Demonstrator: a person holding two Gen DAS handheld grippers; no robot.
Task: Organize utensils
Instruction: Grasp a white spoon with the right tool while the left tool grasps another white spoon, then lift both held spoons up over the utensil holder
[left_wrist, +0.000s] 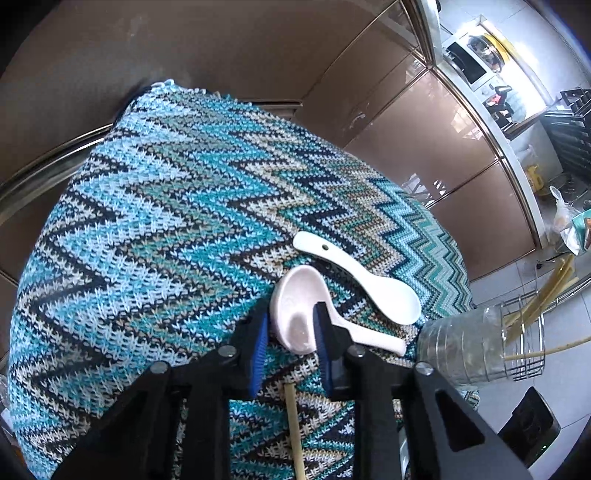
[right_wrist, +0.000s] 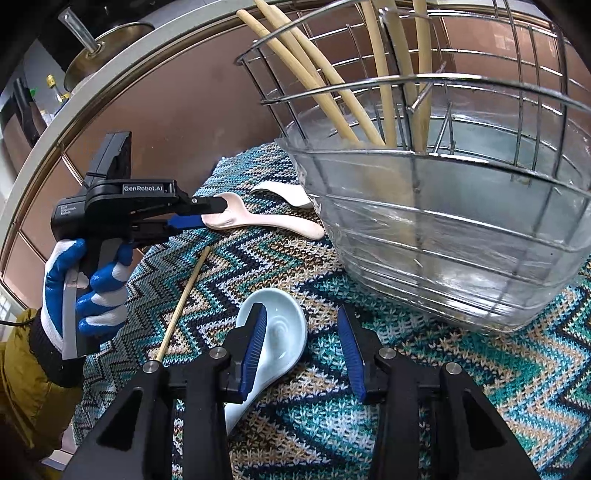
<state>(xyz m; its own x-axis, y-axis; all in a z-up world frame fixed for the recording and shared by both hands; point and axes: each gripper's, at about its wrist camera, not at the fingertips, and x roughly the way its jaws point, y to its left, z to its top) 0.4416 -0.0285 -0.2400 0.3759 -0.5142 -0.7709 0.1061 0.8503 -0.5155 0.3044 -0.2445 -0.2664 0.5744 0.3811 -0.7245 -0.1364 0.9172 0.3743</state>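
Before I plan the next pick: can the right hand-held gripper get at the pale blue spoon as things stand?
Probably yes. The right hand-held gripper has open jaws, and the pale blue spoon lies uncovered on the knitted cloth beside its left finger. The wire basket stands clear beyond; a small sideways shift should centre it.

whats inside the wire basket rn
The wire basket holds a clear plastic liner and several long bamboo chopsticks leaning upright in it. No spoons show inside. The chopsticks' lower ends and the basket floor are blurred behind the cloudy plastic.
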